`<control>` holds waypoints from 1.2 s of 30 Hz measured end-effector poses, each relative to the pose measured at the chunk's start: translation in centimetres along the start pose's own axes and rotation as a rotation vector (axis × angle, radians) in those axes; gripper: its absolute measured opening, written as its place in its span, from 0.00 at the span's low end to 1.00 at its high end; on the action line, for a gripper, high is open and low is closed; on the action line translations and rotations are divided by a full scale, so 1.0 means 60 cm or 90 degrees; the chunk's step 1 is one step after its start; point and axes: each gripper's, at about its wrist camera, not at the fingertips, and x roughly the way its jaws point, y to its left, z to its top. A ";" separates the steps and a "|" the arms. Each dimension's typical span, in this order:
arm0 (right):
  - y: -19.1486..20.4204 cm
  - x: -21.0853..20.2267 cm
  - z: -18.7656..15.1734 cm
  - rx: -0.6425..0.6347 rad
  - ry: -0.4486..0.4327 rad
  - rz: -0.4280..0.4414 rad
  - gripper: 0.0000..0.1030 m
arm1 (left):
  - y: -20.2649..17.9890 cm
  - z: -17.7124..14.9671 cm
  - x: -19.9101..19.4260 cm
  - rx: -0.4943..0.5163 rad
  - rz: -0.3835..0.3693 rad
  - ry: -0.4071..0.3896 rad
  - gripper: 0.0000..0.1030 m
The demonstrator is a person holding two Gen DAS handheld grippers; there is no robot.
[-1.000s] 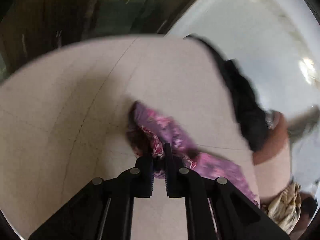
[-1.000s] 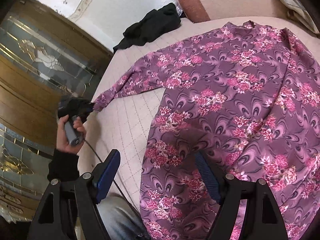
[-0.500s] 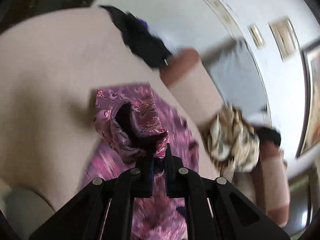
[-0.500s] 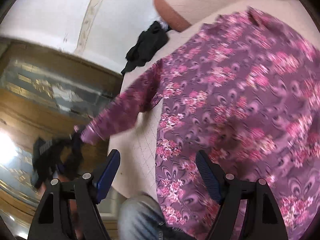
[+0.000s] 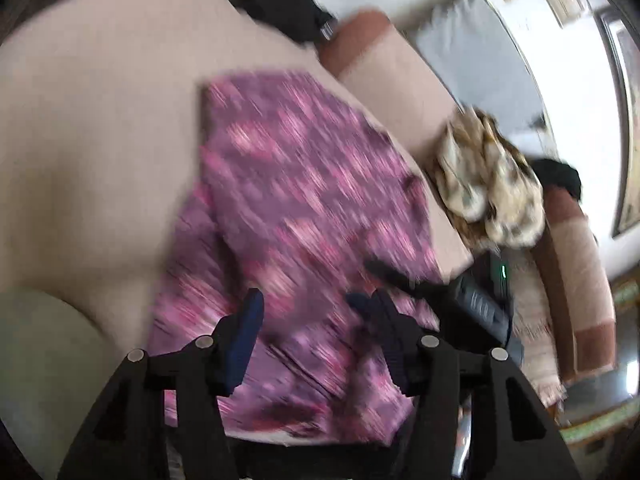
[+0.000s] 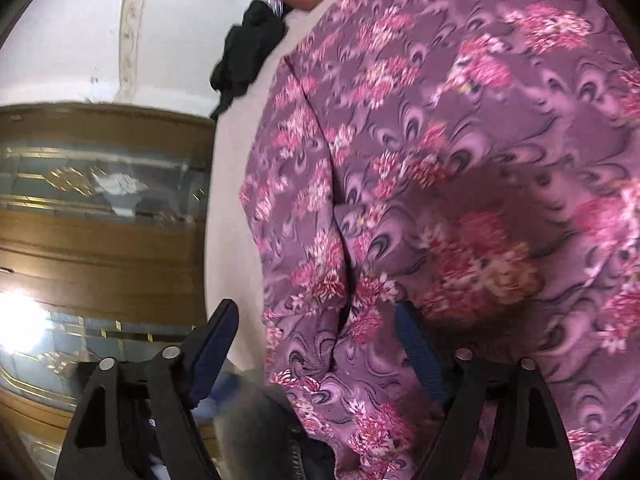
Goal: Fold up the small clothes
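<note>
Purple floral top (image 5: 304,200) lies sleeve-folded as the left gripper (image 5: 308,312) just opened, releasing it; right gripper (image 6: 316,332) gapes empty.

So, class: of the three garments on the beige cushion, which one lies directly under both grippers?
The purple flowered top, spread flat; the black garment and the cream patterned cloth lie bunched further off.

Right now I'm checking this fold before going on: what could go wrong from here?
1. The left gripper has just been opening, its jaws apart with nothing between them, so the sleeve it laid over the purple floral garment lies loose and may slide off.
2. The right gripper hangs open over a raised crease; closing here could pinch several layers and drag the fold.
3. The left view is blurred, so the alignment is uncertain.
</note>
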 end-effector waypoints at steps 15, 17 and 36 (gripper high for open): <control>0.163 -0.080 0.009 -0.149 -0.064 -0.005 0.08 | 0.027 0.064 0.046 -0.046 0.010 -0.021 0.52; 0.175 -0.137 0.011 -0.172 -0.103 0.003 0.08 | 0.017 0.070 0.062 -0.042 0.000 -0.011 0.52; -0.005 -0.237 0.041 -0.105 -0.087 -0.149 0.30 | 0.069 0.279 0.261 -0.194 0.016 0.006 0.52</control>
